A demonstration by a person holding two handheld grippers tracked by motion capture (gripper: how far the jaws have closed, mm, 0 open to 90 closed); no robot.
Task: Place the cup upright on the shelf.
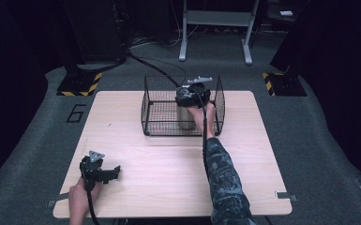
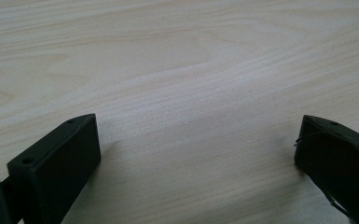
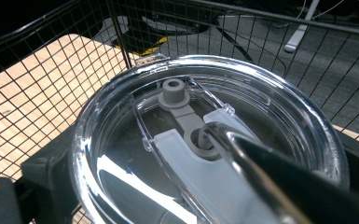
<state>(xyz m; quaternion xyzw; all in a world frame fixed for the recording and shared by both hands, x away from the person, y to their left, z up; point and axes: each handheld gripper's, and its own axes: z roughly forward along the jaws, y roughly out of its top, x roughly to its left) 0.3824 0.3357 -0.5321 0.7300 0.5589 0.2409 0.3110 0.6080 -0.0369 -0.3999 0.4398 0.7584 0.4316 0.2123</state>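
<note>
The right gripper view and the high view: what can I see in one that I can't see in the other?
In the right gripper view: a clear round plastic lid with a grey sliding tab and a shiny metal straw through it, close up, held between the right gripper's jaws.

In the high view: the left gripper resting on the pale wooden table, the person's patterned sleeve, the grey floor and a painted number 6.

Both: the black wire basket, the tabletop, and the cup inside the basket.
</note>
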